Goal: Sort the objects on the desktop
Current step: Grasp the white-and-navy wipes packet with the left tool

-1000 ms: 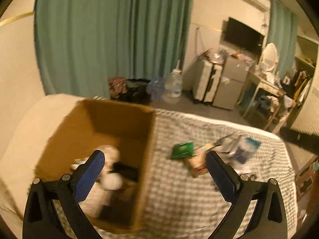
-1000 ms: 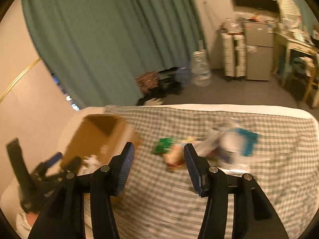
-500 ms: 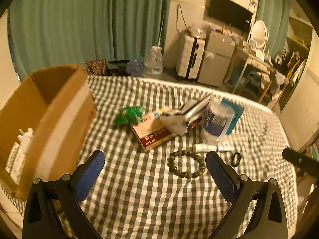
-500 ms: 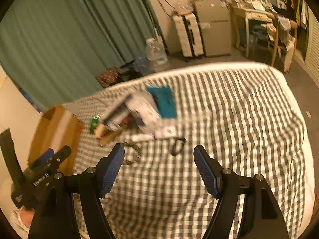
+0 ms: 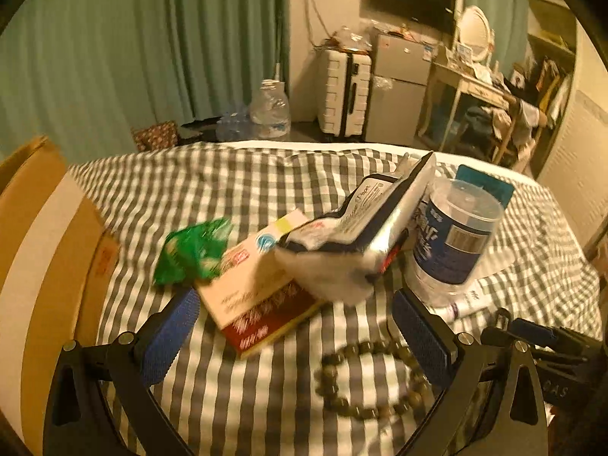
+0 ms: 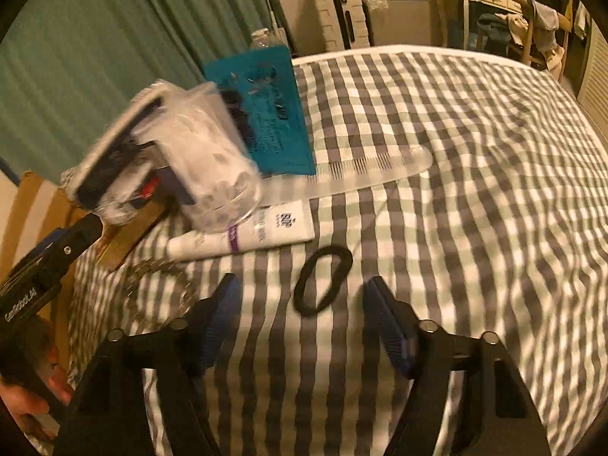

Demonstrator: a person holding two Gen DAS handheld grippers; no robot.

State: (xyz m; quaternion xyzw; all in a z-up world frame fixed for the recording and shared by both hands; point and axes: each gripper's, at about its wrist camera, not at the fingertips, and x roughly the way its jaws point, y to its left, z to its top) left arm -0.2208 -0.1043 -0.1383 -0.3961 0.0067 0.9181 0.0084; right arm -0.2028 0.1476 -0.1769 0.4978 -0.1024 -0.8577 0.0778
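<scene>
- Right now both claws are spread wide, nothing pinched. Left claw (image 5: 294,326), right claw (image 6: 302,319), both low over the checked bed cover (image 6: 475,152).
- Landmark = the black hair tie (image 6: 323,281), lying flat on the cover.
- Key relation: hair tie sits just ahead of the right claw, almost centred between its two pads, a bit toward the left-hand pad. Its long axis runs diagonally, near end leaning left, far end right, so not square to the jaw gap.
- Right claw is clearly nearer; left claw is well off to the tie's left, over the red-and-cream box (image 5: 262,296).
- My guess: tie is the next pick. It needs a short push fwd and down, maybe a slight wrist twist so the pads close across the narrow side of the loop.
- White tube (image 6: 243,235) lies just beyond the tie; clear jar (image 6: 205,159) and teal card (image 6: 266,114) farther behind it.
- Bead bracelet (image 5: 368,380) is left of the tie, by the left claw's right pad.
- Cardboard box (image 5: 41,266) is far left of the tie, likely the drop spot.
- Risk: thin soft loop on soft cloth; pads may grab fabric w/ it.
</scene>
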